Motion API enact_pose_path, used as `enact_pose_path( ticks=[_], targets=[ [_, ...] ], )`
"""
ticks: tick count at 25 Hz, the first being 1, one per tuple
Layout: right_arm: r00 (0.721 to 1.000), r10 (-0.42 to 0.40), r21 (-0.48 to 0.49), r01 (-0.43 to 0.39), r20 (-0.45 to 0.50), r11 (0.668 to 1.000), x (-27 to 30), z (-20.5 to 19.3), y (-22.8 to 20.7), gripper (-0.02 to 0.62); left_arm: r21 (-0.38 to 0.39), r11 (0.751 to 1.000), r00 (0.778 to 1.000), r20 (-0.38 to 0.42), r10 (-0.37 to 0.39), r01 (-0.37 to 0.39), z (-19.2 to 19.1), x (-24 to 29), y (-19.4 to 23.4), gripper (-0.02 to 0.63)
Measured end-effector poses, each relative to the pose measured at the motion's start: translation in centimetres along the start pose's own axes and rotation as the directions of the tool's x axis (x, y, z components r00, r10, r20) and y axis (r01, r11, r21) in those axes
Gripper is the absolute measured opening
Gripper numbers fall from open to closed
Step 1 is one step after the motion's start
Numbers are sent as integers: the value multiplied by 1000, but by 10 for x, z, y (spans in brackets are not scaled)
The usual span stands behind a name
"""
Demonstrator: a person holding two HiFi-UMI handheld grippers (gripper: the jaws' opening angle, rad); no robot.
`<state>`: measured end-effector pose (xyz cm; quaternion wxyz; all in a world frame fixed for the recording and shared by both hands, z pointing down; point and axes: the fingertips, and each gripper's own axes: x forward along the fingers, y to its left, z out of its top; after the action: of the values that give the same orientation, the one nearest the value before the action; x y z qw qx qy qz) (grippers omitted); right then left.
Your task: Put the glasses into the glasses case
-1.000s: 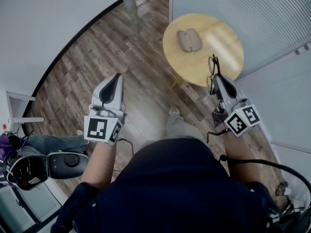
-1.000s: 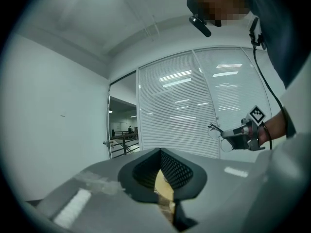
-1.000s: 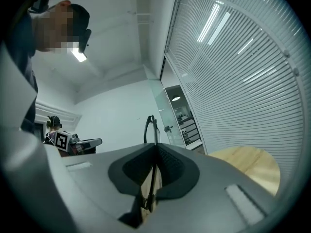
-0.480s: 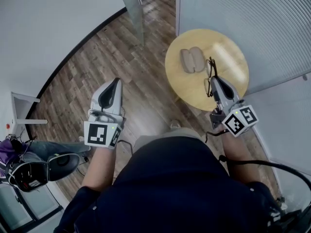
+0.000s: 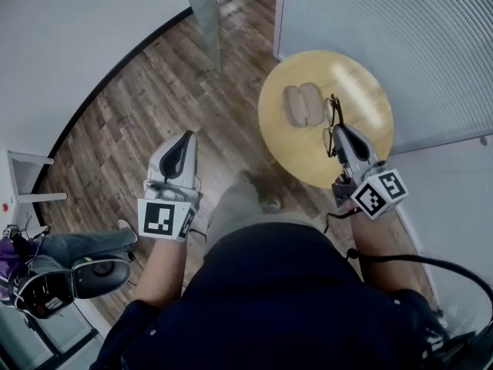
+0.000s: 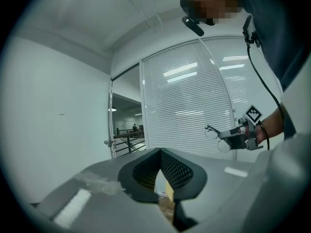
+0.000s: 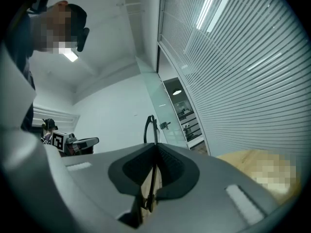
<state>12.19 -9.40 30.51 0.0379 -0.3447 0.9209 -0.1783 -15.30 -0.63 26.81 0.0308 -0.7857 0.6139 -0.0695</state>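
An open beige glasses case (image 5: pixel 302 104) lies on the round wooden table (image 5: pixel 362 83). My right gripper (image 5: pixel 339 128) is shut on a pair of dark-rimmed glasses (image 5: pixel 333 118), held level over the table's near edge, just right of the case. In the right gripper view the glasses (image 7: pixel 149 130) stick up from between the closed jaws of the right gripper (image 7: pixel 155 147). My left gripper (image 5: pixel 185 137) hangs over the floor left of the table, shut and empty. In the left gripper view its jaws (image 6: pixel 159 152) meet, with the glasses (image 6: pixel 214 132) far off to the right.
Slatted blinds and a glass wall (image 5: pixel 431 45) run close behind the table. A metal post (image 5: pixel 202 14) stands at the back. A grey and black device (image 5: pixel 69 272) and a person's jeans-clad leg (image 5: pixel 85 228) lie on the wood floor at left.
The table has come nearer in the head view. My right gripper with the glasses has moved from beside the table's edge to over it, close to the case. The left gripper advanced alongside.
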Motion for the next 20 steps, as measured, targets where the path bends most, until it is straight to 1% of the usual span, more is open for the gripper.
enact_pose_path(
  ticks=[2,6,9,13,16,20],
  targets=[
    [1000,-28,3,28,-8,1000,11,-3,-4,23,-4,1000,1000,4,-11,11,-3,11,16,2],
    [996,-89,-3,89,-17,996,44,-6,-15,23,-34,999,999,-15,-43,42,-23,46,51,2],
    [990,-140,-25,140,-17,990,65,-9,-25,23,-37,996,996,-5,-87,87,-22,78,70,2],
    [980,-198,-16,198,-16,980,90,-9,-27,23,-37,987,988,17,-155,156,-18,116,92,2],
    [973,-229,-24,229,-12,973,102,-5,-28,23,-28,980,980,24,-199,199,-16,140,102,2],
    [960,-278,-30,278,-4,960,104,4,-37,23,4,967,967,31,-254,254,-10,167,101,2]
  ],
)
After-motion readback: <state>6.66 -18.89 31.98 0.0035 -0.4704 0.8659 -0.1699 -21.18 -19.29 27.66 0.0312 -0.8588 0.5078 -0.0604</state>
